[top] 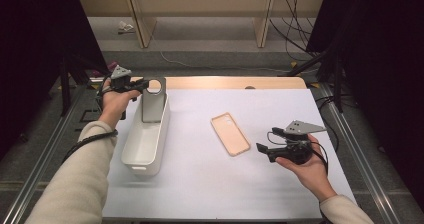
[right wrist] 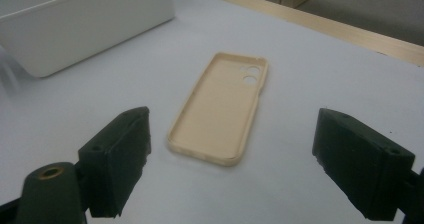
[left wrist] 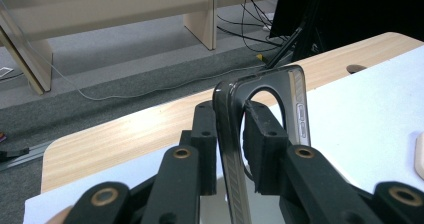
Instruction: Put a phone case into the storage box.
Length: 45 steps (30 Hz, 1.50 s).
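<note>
A dark grey phone case (top: 152,104) stands upright at the far end of a white bin (top: 131,149), its camera cut-out on top. My left gripper (top: 142,86) is shut on its upper edge. In the left gripper view the black pads (left wrist: 267,144) sit against both sides of the case's rim (left wrist: 295,99). A peach phone case (top: 230,134) lies hollow side up on the white table. My right gripper (top: 267,140) is held just right of it, open and with nothing in it. In the right gripper view the peach case (right wrist: 220,109) lies ahead, between the wide-apart jaws of that gripper (right wrist: 235,134).
The white bin's side wall (right wrist: 85,24) stands left of the peach case. A wooden strip (top: 235,82) edges the table's far side, with a grey floor, cables (top: 295,29) and wooden furniture legs beyond. Metal rails run along both table sides.
</note>
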Motion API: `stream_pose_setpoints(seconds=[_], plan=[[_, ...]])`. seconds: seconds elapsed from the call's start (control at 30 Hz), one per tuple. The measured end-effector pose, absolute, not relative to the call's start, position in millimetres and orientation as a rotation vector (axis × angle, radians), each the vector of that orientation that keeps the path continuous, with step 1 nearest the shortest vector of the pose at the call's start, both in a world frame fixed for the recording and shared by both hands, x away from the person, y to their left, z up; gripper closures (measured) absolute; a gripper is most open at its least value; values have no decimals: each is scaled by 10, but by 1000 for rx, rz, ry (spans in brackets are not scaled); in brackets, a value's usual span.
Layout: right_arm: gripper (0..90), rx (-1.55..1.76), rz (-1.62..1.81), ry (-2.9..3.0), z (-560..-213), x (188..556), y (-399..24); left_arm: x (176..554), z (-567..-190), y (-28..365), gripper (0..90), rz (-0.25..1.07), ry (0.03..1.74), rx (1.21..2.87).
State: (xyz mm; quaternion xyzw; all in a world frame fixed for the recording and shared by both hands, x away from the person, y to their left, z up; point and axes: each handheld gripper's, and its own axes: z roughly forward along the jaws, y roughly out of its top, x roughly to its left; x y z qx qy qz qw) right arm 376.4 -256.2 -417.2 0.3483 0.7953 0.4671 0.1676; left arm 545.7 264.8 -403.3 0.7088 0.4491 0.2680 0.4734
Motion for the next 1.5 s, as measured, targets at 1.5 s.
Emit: stream_pose_setpoints(seconds=[1.5], plan=[[164, 998, 1329, 2265, -4175, 3767, -2562, 5537, -4088, 2590, 673, 720, 1118, 1837]])
